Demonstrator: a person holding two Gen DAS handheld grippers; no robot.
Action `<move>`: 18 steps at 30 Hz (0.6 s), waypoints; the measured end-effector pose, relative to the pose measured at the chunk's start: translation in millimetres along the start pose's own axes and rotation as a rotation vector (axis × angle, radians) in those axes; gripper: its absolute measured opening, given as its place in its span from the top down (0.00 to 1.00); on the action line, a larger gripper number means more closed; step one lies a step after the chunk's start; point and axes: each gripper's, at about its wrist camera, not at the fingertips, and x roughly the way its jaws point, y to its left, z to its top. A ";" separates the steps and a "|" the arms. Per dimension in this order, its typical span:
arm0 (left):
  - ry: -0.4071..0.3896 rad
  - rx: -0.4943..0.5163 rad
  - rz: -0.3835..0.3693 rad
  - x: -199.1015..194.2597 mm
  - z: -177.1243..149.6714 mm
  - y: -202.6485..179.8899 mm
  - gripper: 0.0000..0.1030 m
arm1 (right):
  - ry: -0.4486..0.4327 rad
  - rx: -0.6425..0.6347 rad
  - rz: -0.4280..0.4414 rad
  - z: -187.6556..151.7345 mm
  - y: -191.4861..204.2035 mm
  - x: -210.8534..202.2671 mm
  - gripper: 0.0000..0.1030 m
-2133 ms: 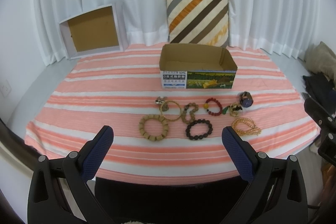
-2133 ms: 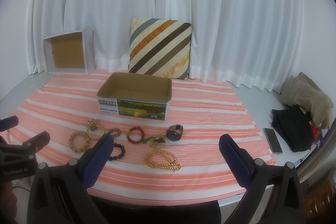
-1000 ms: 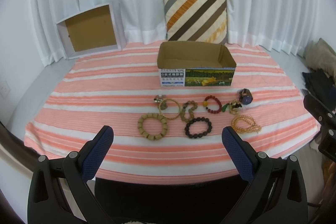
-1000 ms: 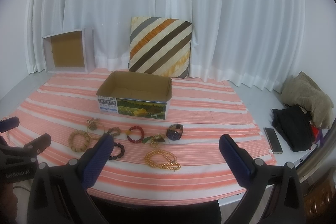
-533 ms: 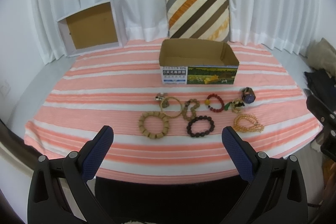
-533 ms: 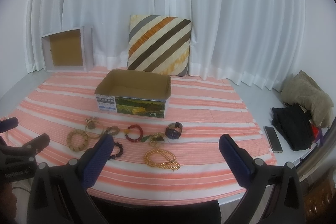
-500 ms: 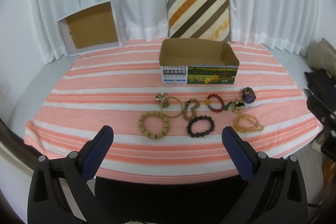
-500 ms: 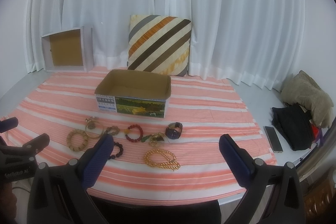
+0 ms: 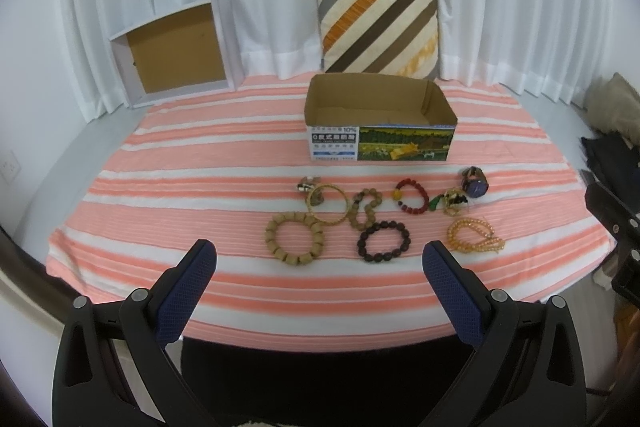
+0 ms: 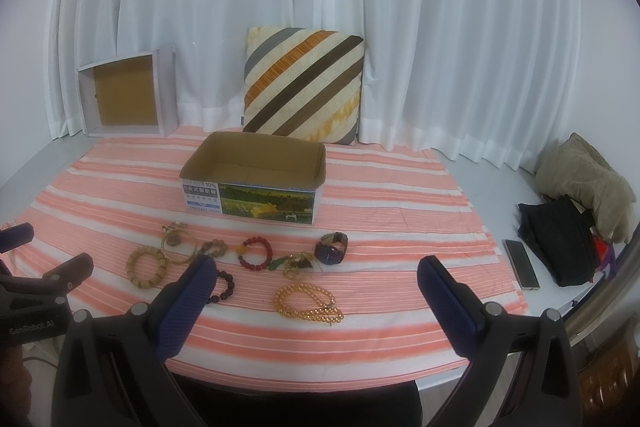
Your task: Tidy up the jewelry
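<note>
Several bracelets lie in a row on the striped cloth in front of an open cardboard box (image 9: 380, 123) (image 10: 256, 173). Among them are a tan wooden bead bracelet (image 9: 294, 237) (image 10: 146, 265), a dark bead bracelet (image 9: 384, 241) (image 10: 224, 285), a red bead bracelet (image 9: 412, 195) (image 10: 256, 253), amber beads (image 9: 474, 235) (image 10: 306, 303) and a wristwatch (image 9: 474, 183) (image 10: 331, 247). My left gripper (image 9: 320, 267) is open and empty, held back from the jewelry near the cloth's front edge. My right gripper (image 10: 316, 279) is open and empty, above the amber beads' near side.
A striped cushion (image 9: 378, 21) leans on the curtain behind the box. A white box lid (image 9: 174, 53) stands at the back left. A phone (image 10: 522, 269), dark clothes (image 10: 560, 241) and a beige bundle (image 10: 584, 175) lie at the right edge.
Both views shifted only slightly; the grippers stay open and nothing on the cloth has moved.
</note>
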 end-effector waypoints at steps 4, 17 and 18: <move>-0.006 0.001 -0.001 0.0 -0.4 -0.1 0.00 | 0.000 0.001 0.001 0.2 0.0 0.0 0.01; 0.023 -0.041 -0.001 27.7 -6.9 12.4 0.00 | 0.012 0.020 0.016 -7.4 -5.1 14.6 0.01; 0.022 -0.051 -0.007 32.1 -9.0 14.6 0.00 | 0.005 0.029 0.029 -8.0 -6.5 19.2 0.01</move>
